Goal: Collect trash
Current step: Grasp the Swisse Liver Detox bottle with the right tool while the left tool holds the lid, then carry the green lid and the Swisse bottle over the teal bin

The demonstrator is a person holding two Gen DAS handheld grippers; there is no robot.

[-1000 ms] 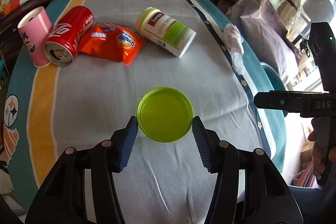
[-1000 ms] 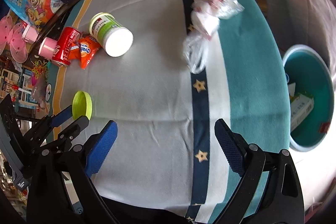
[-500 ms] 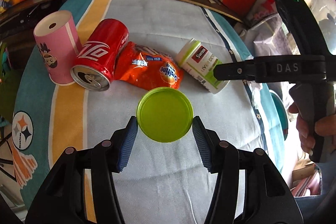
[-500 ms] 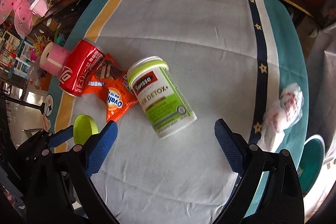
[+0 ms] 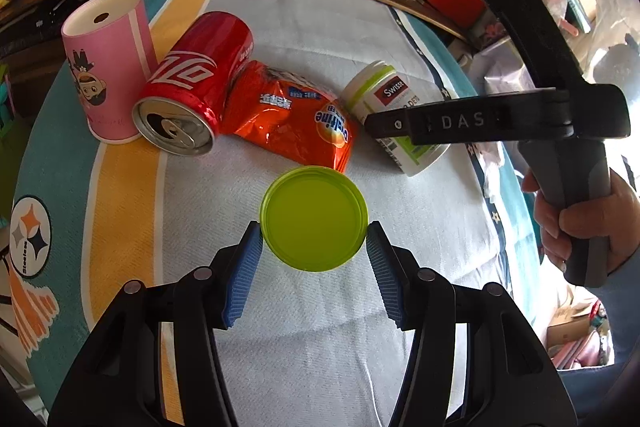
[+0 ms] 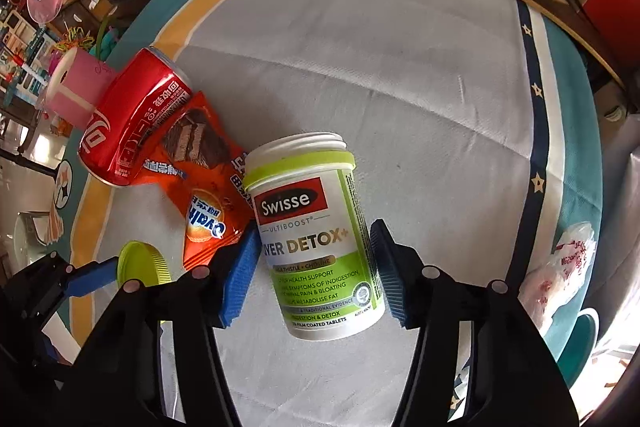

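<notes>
Holding the green lid (image 5: 314,218) by its rim, our left gripper (image 5: 314,241) has both blue pads pressed on opposite edges, so the lid sits flat and centred in the left wrist view, raised off the cloth. We judge it belongs to the open bottle.

Our right gripper (image 6: 314,259) is closing around the white supplement bottle (image 6: 316,239), which lies on its side at the centre of the right wrist view, open mouth toward the top of the frame. The pads meet its label on both sides, so we read this as a grip forming across the bottle's width, the narrow way that suits a lying cylinder.

To the upper left of the bottle lie the orange wrapper (image 6: 196,183), the red can (image 6: 132,123) on its side and the pink cup (image 5: 106,67), all touching in a row. A crumpled plastic bag (image 6: 560,267) waits at the right edge, near the teal bin (image 6: 578,339) in the lower right corner, where we expect the trash to go.
</notes>
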